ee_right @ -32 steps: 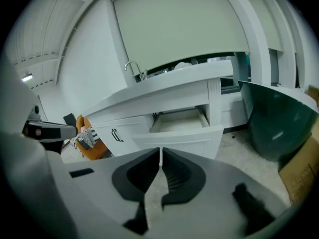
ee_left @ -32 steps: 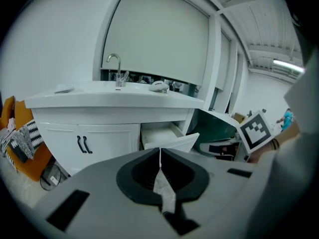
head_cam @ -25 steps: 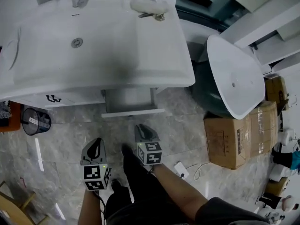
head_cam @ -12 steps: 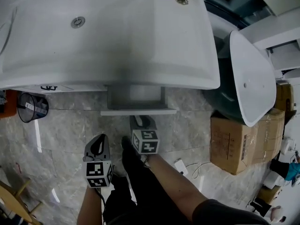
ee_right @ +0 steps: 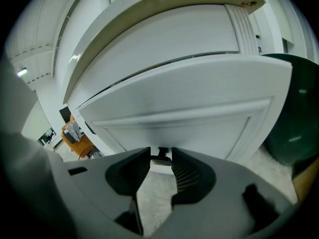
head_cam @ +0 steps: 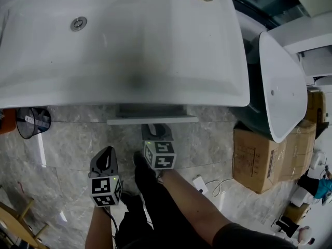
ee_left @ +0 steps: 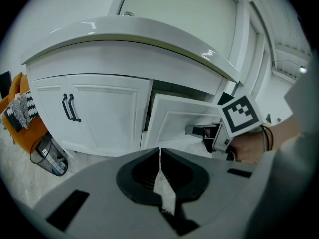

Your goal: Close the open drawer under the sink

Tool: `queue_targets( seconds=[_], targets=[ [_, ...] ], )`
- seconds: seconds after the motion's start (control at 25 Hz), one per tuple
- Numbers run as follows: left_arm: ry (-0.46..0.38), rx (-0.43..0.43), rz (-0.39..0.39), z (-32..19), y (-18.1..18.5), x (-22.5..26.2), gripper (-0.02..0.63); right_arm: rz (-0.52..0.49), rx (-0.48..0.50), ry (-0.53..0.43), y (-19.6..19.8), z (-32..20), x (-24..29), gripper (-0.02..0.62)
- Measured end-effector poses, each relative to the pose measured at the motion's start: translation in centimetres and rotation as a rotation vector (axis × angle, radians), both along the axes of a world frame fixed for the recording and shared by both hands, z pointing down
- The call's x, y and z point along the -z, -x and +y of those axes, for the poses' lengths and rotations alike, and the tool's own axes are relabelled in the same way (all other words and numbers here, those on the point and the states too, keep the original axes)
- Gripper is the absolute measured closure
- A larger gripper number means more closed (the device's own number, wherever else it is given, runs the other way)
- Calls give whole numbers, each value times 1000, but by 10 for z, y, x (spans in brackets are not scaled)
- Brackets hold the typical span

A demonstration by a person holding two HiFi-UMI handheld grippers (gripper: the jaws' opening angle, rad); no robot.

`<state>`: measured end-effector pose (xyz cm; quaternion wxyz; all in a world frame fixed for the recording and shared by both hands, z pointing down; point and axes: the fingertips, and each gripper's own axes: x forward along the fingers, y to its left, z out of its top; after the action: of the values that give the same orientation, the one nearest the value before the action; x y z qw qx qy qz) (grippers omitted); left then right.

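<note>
Nearly shut, the drawer [head_cam: 153,120] shows from above only as a thin white strip of its front under the near edge of the sink [head_cam: 129,45]. From the left gripper view its panel stands proud of the cabinet, with a dark gap behind it, so I judge the closing not yet finished.

At the middle of that front, the right gripper [head_cam: 157,131] meets the panel head-on. Its jaws are drawn in to a narrow gap around the small dark handle [ee_right: 160,157], which fills the space between them; they look clamped on it, though contact is hard to confirm. Holding the handle at the panel's centre keeps the push square, so the drawer should slide in without skewing.

Nearer and further left, the left gripper [head_cam: 104,160] hangs over the floor with its jaws pressed together and nothing between them. It is apart from the drawer and plays no part, and its place keeps it out of the right arm's line.

Left of the drawer are the cabinet doors [ee_left: 94,108], both shut. A bin [head_cam: 31,122] stands far left and a cardboard box [head_cam: 259,160] at the right, both well apart from the drawer's path.
</note>
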<state>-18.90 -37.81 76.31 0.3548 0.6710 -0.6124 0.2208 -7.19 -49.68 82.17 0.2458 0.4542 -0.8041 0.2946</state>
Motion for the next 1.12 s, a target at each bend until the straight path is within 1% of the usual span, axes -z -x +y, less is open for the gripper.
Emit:
queue_targets(
  seconds=[0.28,0.52,0.64,0.88,1.12],
  targets=[
    [-8,-5,-2,-18,5,3,586,-23,8,-28,9,-42,4,454],
    [-21,-21,-3,-27,10,9,586,-4,5,-35,15,-66,4,454],
    [-27,-16,-8,-27,15,11,586,-5,2,-38,17,-78,5,455],
    [-31,5,-12,-24,26,14,586,0,1,-35,20,-83,6,454],
    [-35,12,-10,-20,26,16,586,5,-10,-39,20,-84,6,455]
  ],
)
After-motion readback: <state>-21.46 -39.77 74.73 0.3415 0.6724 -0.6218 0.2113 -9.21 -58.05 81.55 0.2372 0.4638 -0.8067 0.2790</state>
